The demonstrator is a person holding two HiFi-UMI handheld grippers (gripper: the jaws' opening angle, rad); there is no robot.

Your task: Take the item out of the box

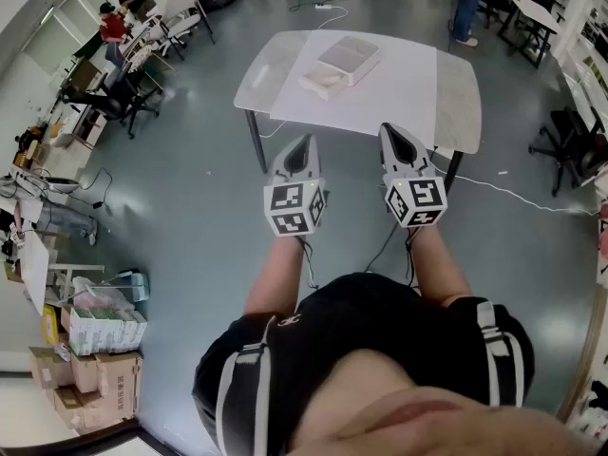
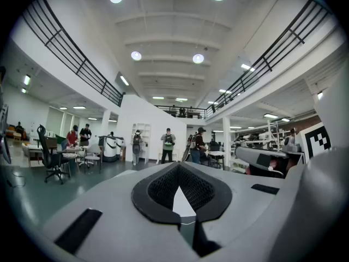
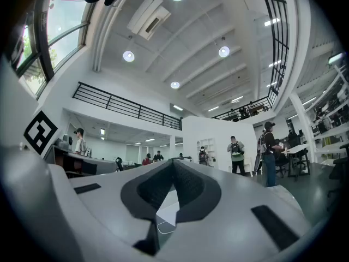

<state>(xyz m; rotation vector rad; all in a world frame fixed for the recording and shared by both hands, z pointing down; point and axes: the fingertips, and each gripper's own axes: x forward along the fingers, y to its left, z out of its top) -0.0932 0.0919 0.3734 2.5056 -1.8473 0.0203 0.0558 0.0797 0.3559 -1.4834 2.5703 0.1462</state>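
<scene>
A flat white box lies on the far middle of a white-topped table, its contents hidden. Both grippers are held in the air short of the table's near edge, pointing towards it and apart from the box. The left gripper has its jaws together with nothing between them; in its own view the tips meet over a sliver of white tabletop. The right gripper is likewise shut and empty, its tips meeting in its own view. The box does not show clearly in either gripper view.
Black office chairs stand at the left and right of the table. A white cable runs over the grey floor at the right. Cardboard boxes are stacked at the lower left. People stand in the hall beyond the table.
</scene>
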